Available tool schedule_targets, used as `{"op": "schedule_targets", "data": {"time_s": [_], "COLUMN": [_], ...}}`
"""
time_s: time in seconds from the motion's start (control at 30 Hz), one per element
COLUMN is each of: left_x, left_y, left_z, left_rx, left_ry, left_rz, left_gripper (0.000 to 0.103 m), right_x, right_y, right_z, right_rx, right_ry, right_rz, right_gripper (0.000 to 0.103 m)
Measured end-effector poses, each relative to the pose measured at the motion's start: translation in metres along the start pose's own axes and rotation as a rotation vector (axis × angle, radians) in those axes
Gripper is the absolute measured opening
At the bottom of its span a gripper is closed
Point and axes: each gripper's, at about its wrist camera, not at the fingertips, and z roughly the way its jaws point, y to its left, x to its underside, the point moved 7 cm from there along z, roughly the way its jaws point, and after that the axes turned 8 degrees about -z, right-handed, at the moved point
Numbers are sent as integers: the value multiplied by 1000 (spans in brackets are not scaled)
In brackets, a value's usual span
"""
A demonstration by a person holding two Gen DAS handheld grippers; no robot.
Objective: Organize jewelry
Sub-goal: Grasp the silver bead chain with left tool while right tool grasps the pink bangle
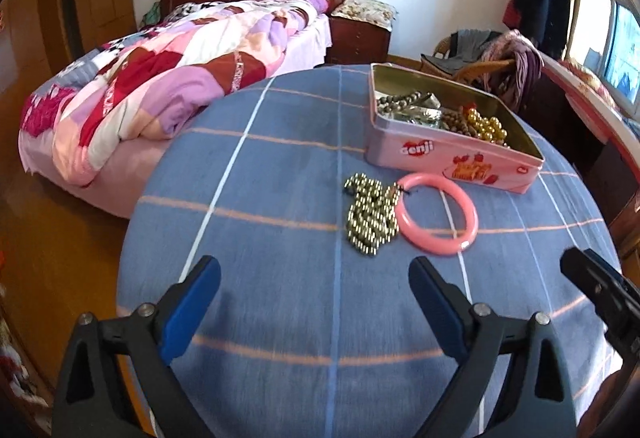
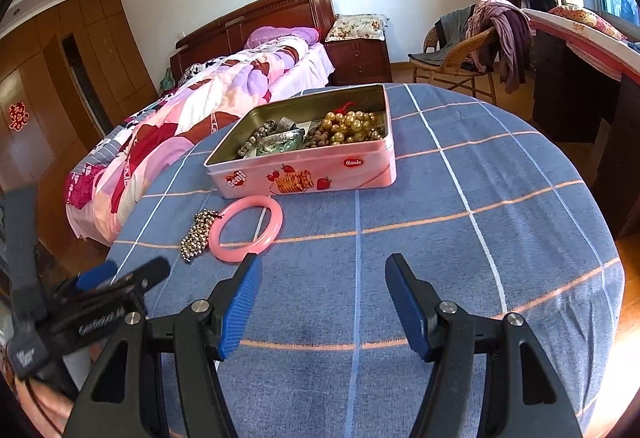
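A round table [image 2: 500, 238] draped in a blue cloth crossed by white and orange lines carries the jewelry in a bedroom, seen from 2 wrist cameras. A pink biscuit tin [image 2: 304, 174], lid off, sits toward the table's far edge and holds gold beads [image 2: 352, 128], a string of brownish wooden beads [image 2: 316, 138], a strand of grey-green beads [image 2: 256, 136] and a crumpled silvery piece that cannot be made out clearly. Just in front of the tin's near wall, toward the middle of the table, a pink bangle [image 1: 438, 218] lies flat on the cloth; a heap of small metallic beads [image 1: 370, 216] lies touching its rim on the side nearer the bed [image 1: 160, 86]. The left gripper [image 1: 314, 270] hovers over the table's near edge, its blue-padded jaws spread wide with only cloth between them, the bead heap and bangle just beyond its fingertips. The right gripper [image 2: 320, 264] hangs over the near part of the table, jaws parted to a lesser gap and likewise holding nothing; its left fingertip sits just short of the bangle's near rim in the right wrist view, though whether it touches cannot be told. Each gripper shows at the edge of the other's view. Behind the table stand a quilt-covered bed with a dark wooden headboard, a nightstand [image 2: 360, 58] and a wicker chair [image 2: 456, 66] hung with clothes
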Motion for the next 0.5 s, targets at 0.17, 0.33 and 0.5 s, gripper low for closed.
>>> {"op": "schedule_targets", "data": {"time_s": [0.17,0.33,0.5], "left_x": [-5,-6,-14], "left_y": [-8,-12,-17], "left_z": [19,40,45], "left_rx": [-6,-5,-16], "left_ry": [55,138,136], "left_rz": [32,16,27], "left_gripper": [84,81,82], "right_x": [-2,-5,-3], "right_y": [1,4,0], "right_z": [11,17,21], "right_rx": [-2,-14,-28], "right_ry": [22,29,45], "right_rz": [1,-3,18], "right_gripper": [64,64,64]}}
